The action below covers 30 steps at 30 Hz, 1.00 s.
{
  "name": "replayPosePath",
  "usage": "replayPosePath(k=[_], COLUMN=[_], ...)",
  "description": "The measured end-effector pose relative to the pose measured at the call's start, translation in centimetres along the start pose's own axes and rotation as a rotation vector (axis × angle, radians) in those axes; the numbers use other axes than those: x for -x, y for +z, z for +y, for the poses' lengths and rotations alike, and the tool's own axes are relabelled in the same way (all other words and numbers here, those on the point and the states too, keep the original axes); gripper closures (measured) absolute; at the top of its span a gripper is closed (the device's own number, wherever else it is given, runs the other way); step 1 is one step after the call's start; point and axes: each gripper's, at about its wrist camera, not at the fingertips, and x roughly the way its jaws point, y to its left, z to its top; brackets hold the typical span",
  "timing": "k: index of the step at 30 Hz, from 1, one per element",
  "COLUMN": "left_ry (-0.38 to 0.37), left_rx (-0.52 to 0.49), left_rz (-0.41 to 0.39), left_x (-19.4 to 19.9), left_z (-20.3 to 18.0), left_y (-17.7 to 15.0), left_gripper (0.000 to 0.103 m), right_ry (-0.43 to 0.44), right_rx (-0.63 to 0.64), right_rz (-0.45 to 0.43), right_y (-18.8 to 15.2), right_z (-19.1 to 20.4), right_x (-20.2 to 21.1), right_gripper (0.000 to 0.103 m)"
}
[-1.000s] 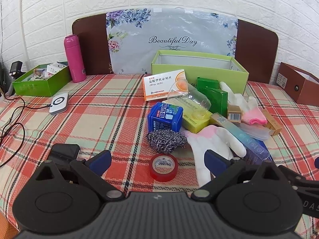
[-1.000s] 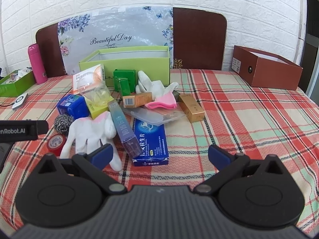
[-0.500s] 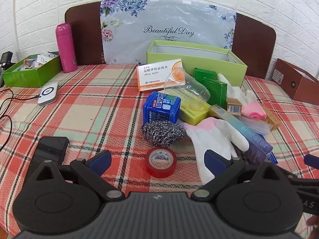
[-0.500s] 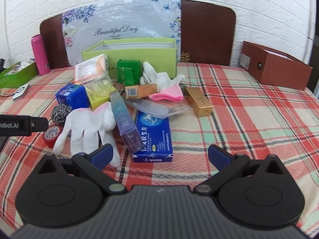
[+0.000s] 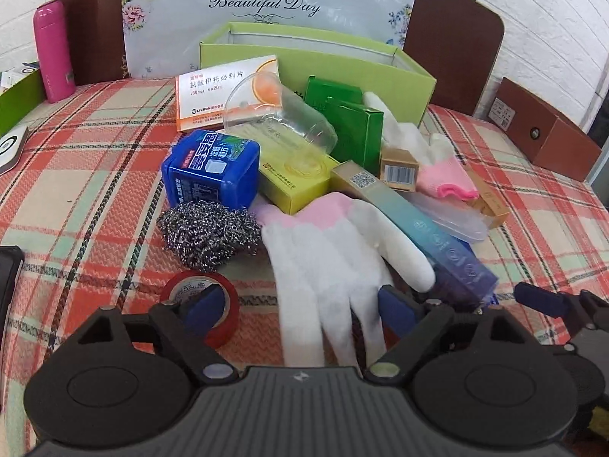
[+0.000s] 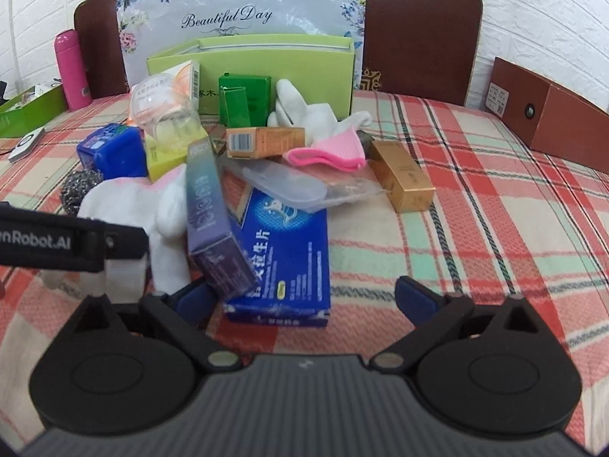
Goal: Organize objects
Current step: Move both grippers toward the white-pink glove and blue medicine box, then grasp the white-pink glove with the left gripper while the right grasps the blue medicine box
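Observation:
A pile of objects lies on the plaid table in front of an open green box (image 5: 316, 49). My left gripper (image 5: 300, 301) is open, low over a white glove with a pink cuff (image 5: 327, 259); its left finger is at a red tape roll (image 5: 201, 304). A steel scourer (image 5: 209, 232), a blue tub (image 5: 211, 171) and a clear cup (image 5: 281, 122) lie beyond. My right gripper (image 6: 304, 301) is open, just before a blue medicine box (image 6: 285, 259) and a long purple-teal box (image 6: 213, 217).
A pink bottle (image 5: 53, 49) and a green tray (image 5: 15, 95) stand at the left. A brown box (image 6: 552, 114) sits at the right. A gold box (image 6: 403, 175), green boxes (image 6: 243, 99) and a second glove (image 6: 327, 137) lie in the pile.
Both grippers have moved forward and lower toward the pile. The left one has shifted right, from the tape roll to over the white glove. Both stay open.

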Motion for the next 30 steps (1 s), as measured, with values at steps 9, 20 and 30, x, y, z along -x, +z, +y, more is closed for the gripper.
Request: replayPosePath(k=[9, 20, 30], left_ry=[-0.076, -0.126, -0.141], left_rx=[-0.03, -0.107, 0.005], left_rz=[0.002, -0.069, 0.036], left_x=[1.5, 5.5, 0.7], left_z=[2.3, 0.7, 1.5], left_y=[-1.9, -2.6, -1.1], left_gripper=[0.087, 0.041, 0.091], right_ry=[0.052, 0.026, 0.051], right_rx=[0.031, 0.067, 0.043], right_rz=[0.025, 0.017, 0.04], right_y=[-2.2, -3.2, -2.5], right_z=[-1.3, -2.6, -2.4], right_x=[2.9, 5.4, 3.2], right_gripper=[0.047, 0.022, 0.048])
